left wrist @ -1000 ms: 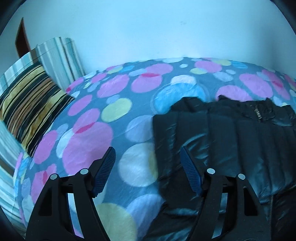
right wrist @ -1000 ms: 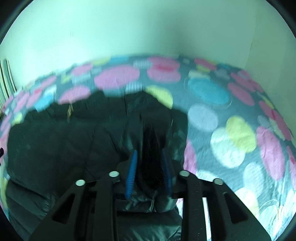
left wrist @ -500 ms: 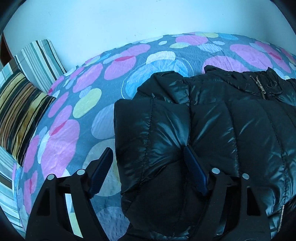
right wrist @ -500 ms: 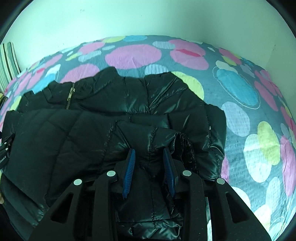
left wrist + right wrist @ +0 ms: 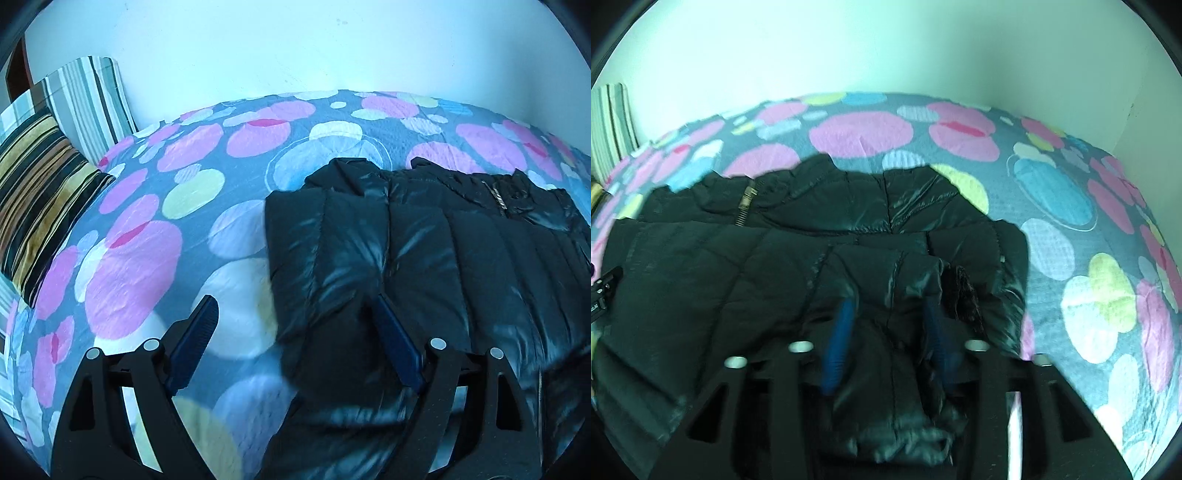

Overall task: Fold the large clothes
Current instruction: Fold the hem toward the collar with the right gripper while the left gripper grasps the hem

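Note:
A shiny black puffer jacket (image 5: 461, 240) lies front up on the bed, its zip (image 5: 498, 197) towards the wall. My left gripper (image 5: 295, 301) hovers over the jacket's left edge. Its jaws are opening wide: one finger over the bedspread, the other above the folded-in side, neither pad pressing. In the right wrist view the jacket (image 5: 738, 258) has a sleeve (image 5: 886, 266) folded across its front. My right gripper (image 5: 888, 301) straddles that sleeve and its jaws are opening, the blue pads loosening off the fabric. A dark furry cuff (image 5: 960, 291) sticks out beside it.
The bedspread (image 5: 147, 258) is grey with pink, blue and yellow circles. Striped pillows (image 5: 37, 192) lean at the left end of the bed. White walls close the far side and the right corner (image 5: 1126, 92). The left gripper's tip (image 5: 604, 288) shows at the left edge.
The right gripper, shut on the sleeve before, has spread its jaws with the sleeve laid on the jacket front. The left gripper has widened slightly and sits further left over the jacket's edge.

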`<action>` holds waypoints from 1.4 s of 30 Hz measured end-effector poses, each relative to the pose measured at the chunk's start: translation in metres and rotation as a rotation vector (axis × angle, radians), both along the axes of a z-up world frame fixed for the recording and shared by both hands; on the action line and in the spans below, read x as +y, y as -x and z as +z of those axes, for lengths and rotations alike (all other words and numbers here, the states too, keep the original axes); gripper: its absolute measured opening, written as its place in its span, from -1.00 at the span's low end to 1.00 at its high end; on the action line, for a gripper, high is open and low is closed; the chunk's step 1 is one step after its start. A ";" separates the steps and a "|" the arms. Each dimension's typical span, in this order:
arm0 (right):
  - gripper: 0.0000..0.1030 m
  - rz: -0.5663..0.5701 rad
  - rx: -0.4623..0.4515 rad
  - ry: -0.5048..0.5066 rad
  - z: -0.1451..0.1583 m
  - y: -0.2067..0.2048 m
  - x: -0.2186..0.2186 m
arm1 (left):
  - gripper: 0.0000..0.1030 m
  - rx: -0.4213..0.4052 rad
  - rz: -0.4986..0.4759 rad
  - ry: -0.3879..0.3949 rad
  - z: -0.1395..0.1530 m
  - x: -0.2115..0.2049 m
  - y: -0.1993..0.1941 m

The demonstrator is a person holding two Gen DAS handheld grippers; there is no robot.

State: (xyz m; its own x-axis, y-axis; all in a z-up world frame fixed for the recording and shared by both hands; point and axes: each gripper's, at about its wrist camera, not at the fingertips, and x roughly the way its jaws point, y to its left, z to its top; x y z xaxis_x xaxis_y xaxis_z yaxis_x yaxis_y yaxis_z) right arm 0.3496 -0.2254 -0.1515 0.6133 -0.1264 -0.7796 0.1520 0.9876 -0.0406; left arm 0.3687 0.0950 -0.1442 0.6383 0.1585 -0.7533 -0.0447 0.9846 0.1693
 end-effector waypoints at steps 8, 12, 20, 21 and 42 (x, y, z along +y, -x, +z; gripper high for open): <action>0.21 -0.016 -0.008 0.008 0.013 0.099 -0.010 | 0.67 0.000 -0.025 0.023 0.008 0.030 0.120; 0.21 -0.012 0.024 -0.024 0.005 0.151 -0.015 | 0.67 0.029 -0.040 0.025 0.001 0.035 0.174; 0.21 0.012 0.082 -0.055 -0.015 0.228 -0.011 | 0.67 0.094 -0.080 0.059 -0.020 0.038 0.245; 0.21 0.014 0.085 -0.058 -0.017 0.234 -0.011 | 0.68 0.093 -0.080 0.060 -0.022 0.039 0.249; -0.14 0.034 0.109 -0.182 -0.034 0.297 -0.008 | 0.19 0.123 -0.117 0.243 -0.036 0.046 0.290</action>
State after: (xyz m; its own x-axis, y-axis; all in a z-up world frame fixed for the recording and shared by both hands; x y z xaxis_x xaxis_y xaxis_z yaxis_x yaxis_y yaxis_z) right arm 0.0522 -0.2333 -0.1851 0.5254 0.0417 -0.8498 0.1231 0.9846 0.1244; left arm 0.0790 0.1406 -0.1806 0.5429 -0.1052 -0.8332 0.0778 0.9942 -0.0748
